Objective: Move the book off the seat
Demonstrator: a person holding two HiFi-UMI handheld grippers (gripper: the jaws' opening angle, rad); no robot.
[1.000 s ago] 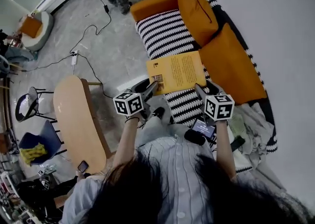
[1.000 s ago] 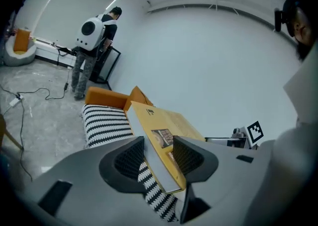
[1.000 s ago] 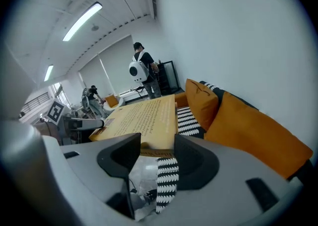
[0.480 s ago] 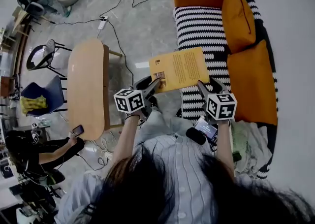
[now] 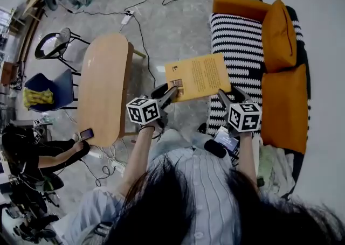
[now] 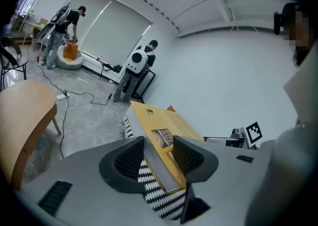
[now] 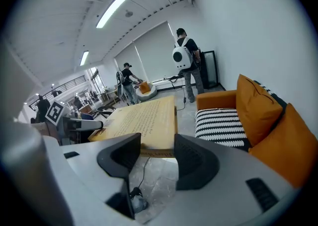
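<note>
While both tongs are clamped on it, the book [image 5: 199, 75] hangs in the air between them. The left tongs [image 5: 171, 92] stand partly open, the pads pressing either face of the book's left near corner, so that the left gripper view looks along its thick page edge. The right tongs [image 5: 222, 96] stand a little wider on the right near corner, and the yellow cover stretches away from them, level.

In the head view the book is up off the striped seat [image 5: 237, 39] of the sofa. Most of it lies over the grey floor [image 5: 172, 23], and only its right end overlaps the seat's front edge. So the lift looks done, and the carry seems partway. What is left is to set the book down somewhere off the sofa; the wooden table [image 5: 105, 88] to the left seems a likely place, though nothing settles that.

How high the book hangs cannot be judged. The right pads' contact with the cover is mostly masked by the jaws themselves. The print on the cover is too small to read, and the person's hair hides the near floor.
</note>
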